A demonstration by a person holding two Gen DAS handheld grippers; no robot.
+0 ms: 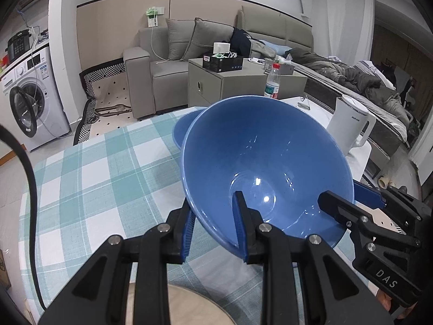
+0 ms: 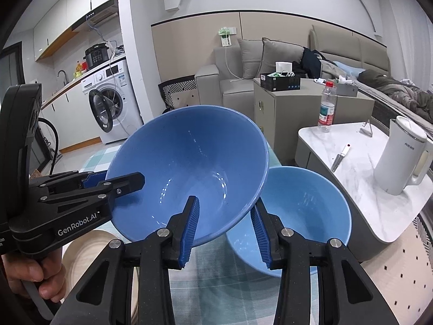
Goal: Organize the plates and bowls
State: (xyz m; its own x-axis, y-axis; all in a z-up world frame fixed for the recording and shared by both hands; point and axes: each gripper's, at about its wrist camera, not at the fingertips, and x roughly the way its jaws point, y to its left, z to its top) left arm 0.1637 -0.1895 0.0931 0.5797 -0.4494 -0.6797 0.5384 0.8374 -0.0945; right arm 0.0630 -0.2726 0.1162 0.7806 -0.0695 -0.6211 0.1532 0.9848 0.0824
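Observation:
A large dark blue bowl (image 1: 265,157) is held tilted above the checked tablecloth, its opening toward the cameras. My left gripper (image 1: 213,230) is shut on its near rim, one finger inside and one outside. My right gripper (image 2: 224,230) straddles the bowl's (image 2: 189,168) opposite rim with a wide gap between its fingers; it shows at the right in the left wrist view (image 1: 349,203). A second, lighter blue bowl (image 2: 303,211) stands upright on the table just behind and below the held bowl; only its edge (image 1: 184,124) shows in the left wrist view.
A beige plate (image 1: 194,306) lies on the tablecloth (image 1: 102,168) under the grippers. A white marble side table (image 2: 357,168) holds a white kettle (image 2: 403,157), a water bottle (image 2: 327,108) and a knife (image 2: 339,157). Sofa and cabinet stand behind.

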